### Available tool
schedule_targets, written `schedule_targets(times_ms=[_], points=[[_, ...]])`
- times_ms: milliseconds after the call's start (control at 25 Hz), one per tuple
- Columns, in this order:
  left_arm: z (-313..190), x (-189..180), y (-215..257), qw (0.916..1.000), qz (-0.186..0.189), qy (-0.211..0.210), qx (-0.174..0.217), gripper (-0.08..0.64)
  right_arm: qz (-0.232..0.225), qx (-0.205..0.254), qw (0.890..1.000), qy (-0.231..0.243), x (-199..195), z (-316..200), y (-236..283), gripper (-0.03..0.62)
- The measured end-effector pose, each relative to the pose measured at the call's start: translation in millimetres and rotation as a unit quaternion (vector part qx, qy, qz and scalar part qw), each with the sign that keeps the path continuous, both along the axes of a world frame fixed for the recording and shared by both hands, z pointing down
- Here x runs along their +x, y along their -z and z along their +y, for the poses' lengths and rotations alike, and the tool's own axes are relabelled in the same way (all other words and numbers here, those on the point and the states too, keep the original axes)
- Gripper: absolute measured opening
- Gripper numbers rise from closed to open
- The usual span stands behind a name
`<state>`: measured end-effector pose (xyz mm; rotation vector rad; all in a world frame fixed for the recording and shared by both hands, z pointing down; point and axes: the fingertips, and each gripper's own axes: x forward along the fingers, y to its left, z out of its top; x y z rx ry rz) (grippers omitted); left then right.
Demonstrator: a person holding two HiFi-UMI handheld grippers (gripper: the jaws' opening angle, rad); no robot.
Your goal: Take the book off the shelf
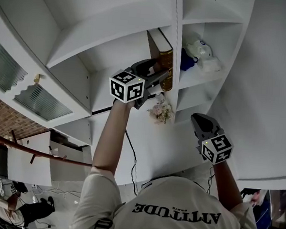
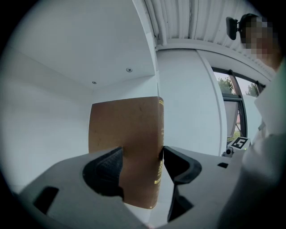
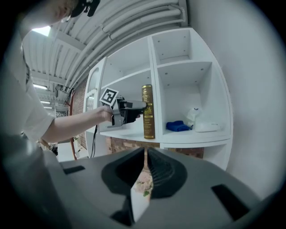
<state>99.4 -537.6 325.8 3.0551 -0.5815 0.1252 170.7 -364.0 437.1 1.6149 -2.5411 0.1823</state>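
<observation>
Well, book [image 3: 149, 120] upright, long axis vert.

the left arm [image 1: 112, 133] reaches up, nearly straight, bare below a short sleeve. its left gripper [image 1: 154, 75] [image 2: 140, 165] has both jaws pressed on the book [image 2: 127, 134], one on the cover, one at the spine. the right arm [image 1: 225, 181] is bent and held lower, its right gripper [image 1: 199, 119] [image 3: 145, 167] pointing up, jaws closed on a thin flowered card [image 3: 142, 192].
</observation>
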Motion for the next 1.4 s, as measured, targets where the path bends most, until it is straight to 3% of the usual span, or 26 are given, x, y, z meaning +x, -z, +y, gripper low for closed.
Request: schedule_targets(times_ms=[560,680,1040,1160,1400], points=[[14,1,0,1.0,-0.005,-0.007,-0.005,0.301,0.015,0.069,0.997,0.031,-34,-59,43,0.04],[17,1,-1,0.9999,-0.008,-0.009,-0.005,0.301,0.008,0.071,0.997,0.029,-43,-75,46,0.125],[31,2,1,0.9997,-0.003,-0.024,-0.01,0.301,-0.025,0.06,0.998,0.017,-58,-112,42,0.225],[35,2,2,0.9994,0.007,-0.03,-0.017,0.301,-0.038,0.059,0.997,0.012,-62,-118,39,0.239],[41,0,3,0.9987,0.021,-0.038,-0.025,0.295,-0.017,0.075,0.997,-0.012,-69,-127,38,0.247]])
